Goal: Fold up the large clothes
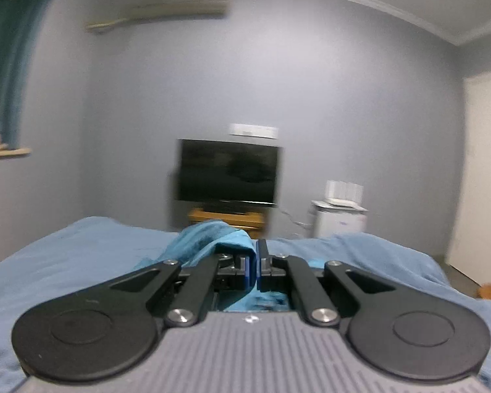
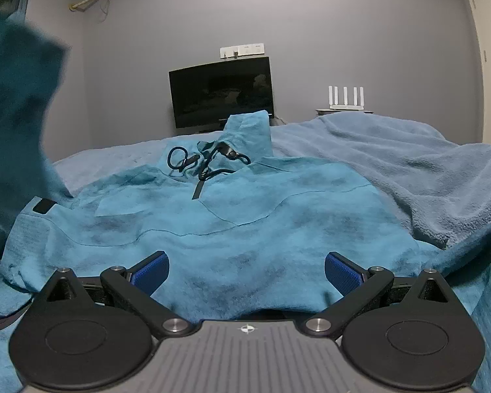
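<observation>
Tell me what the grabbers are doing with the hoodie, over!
Left gripper shut on hoodie cloth, lifted. Right gripper open, fingers resting over the hem. Hoodie spread on blanket. Nothing in the way.

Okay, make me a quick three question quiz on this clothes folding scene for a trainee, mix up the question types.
1. True or false: the left gripper is shut on a fold of the teal hoodie.
2. The right gripper is: A) shut on the hoodie, B) open with hoodie fabric between its fingers, C) holding the black drawstring.
3. Fill in: the hoodie lies on a light blue ____.

Key: 1 true; 2 B; 3 blanket.
</observation>
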`<state>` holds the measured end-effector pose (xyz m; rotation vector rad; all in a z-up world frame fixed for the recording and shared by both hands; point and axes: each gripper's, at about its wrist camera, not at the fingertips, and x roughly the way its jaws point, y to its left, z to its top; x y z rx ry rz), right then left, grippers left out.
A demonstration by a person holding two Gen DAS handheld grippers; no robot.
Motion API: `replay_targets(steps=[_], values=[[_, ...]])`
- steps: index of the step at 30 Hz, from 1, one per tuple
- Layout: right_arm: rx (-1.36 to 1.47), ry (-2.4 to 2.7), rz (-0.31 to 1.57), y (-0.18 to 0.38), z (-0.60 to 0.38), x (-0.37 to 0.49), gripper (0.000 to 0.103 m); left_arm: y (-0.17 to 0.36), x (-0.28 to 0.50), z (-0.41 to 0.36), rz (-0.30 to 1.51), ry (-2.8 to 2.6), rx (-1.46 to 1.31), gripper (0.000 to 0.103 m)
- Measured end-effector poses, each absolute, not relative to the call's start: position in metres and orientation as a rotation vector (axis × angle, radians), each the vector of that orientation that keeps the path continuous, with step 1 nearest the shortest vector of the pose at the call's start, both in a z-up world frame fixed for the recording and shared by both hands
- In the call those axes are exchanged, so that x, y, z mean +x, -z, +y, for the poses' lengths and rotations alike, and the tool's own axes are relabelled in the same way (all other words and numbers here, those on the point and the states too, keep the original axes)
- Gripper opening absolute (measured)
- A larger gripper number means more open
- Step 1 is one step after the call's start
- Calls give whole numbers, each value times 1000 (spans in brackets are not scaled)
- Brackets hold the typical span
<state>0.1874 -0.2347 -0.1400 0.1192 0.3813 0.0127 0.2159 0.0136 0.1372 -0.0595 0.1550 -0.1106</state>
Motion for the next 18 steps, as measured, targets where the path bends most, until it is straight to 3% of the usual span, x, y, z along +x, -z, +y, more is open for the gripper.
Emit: replay_targets(steps=[6, 9, 11, 13, 14, 18], values=[[105, -32, 370, 140, -232, 189, 102, -103, 242, -98, 245, 251, -8, 0], [100, -45, 377, 141, -231, 192, 102, -61, 257, -140, 287, 243, 103, 0], [96, -54, 382, 142, -230, 193, 102, -33, 263, -157, 345, 250, 152, 13], [94, -64, 386, 142, -229, 193, 102, -3, 270, -164, 452, 295, 171, 63], [93, -68, 387, 143, -228, 193, 102, 10, 270, -160, 491, 314, 171, 71], [92, -80, 385, 142, -227, 194, 103, 30, 253, -148, 494, 340, 192, 75]])
